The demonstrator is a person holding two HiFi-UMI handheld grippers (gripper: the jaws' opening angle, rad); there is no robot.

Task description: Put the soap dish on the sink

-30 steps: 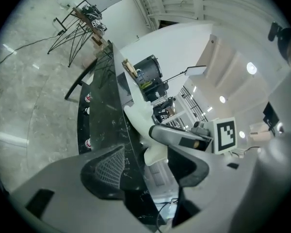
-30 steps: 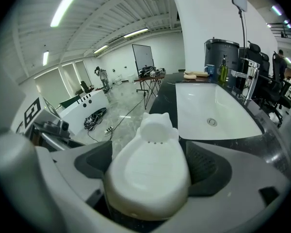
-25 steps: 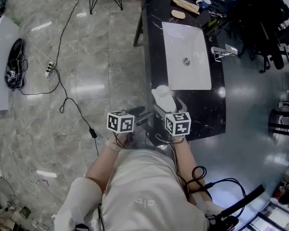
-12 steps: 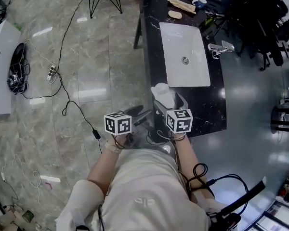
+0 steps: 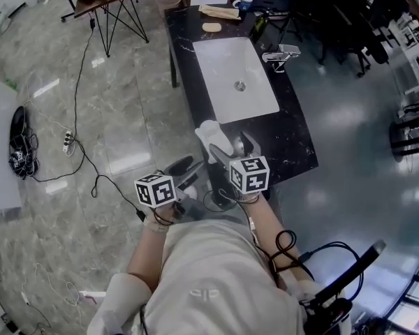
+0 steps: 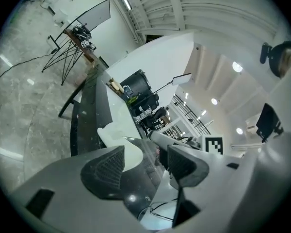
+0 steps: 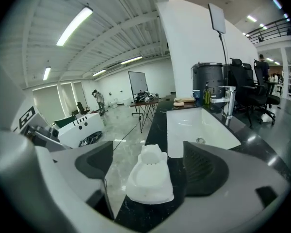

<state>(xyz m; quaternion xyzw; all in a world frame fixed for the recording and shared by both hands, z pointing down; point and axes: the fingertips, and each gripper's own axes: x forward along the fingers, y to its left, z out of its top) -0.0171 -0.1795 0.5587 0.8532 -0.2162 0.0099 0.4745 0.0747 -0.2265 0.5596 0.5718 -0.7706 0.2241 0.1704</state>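
Observation:
A white soap dish (image 5: 211, 137) with a rounded animal-shaped head lies on the near end of the black counter (image 5: 286, 142), just short of the white sink basin (image 5: 236, 75). My right gripper (image 5: 232, 153) is open right behind it. In the right gripper view the soap dish (image 7: 149, 179) sits low between the two fingers, with a gap on each side. My left gripper (image 5: 184, 169) is open and holds nothing, off the counter's left edge. In the left gripper view the soap dish (image 6: 117, 137) shows beyond the left gripper (image 6: 145, 167), with the right gripper (image 6: 182, 142) beside it.
A chrome faucet (image 5: 280, 54) stands on the basin's right side. At the counter's far end lie a soap bar (image 5: 211, 27), a wooden piece (image 5: 220, 11) and a cup (image 5: 243, 2). Cables (image 5: 80, 145) run over the marble floor on the left. Chairs (image 5: 349, 19) stand at the right.
The head view has swung, so the counter now sits more to the left and slanted. Both grippers stay open, with the right one still close behind the soap dish.

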